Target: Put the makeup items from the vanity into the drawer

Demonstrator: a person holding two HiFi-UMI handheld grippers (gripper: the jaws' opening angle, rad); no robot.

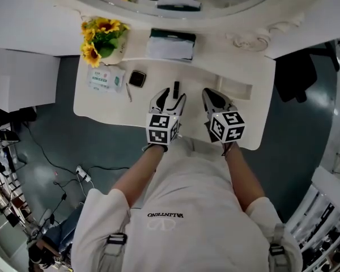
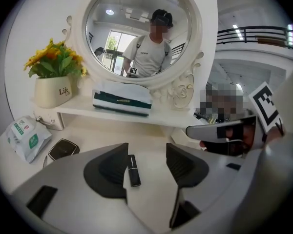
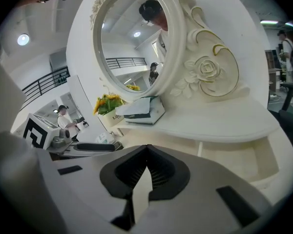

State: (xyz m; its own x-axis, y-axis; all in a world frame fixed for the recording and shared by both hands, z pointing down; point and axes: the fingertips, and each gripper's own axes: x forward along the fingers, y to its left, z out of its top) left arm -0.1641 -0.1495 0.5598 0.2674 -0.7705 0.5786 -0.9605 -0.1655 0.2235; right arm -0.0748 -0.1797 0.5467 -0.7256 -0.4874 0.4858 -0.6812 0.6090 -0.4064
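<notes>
Both bare forearms reach fwd from lower centre of the head view, L forearm (image 1: 137,177) and R forearm (image 1: 245,177) roughly parallel, each ending in a marker cube (image 1: 161,128) w/ the tool pointing toward the frame's top. L tool (image 1: 171,99) sits mid-frame, jaws apart, w/ a small black tube (image 2: 133,170) lying between them, not clamped. R tool (image 1: 214,97) is just beside it on the right, jaws closed tip to tip, nothing between.
</notes>
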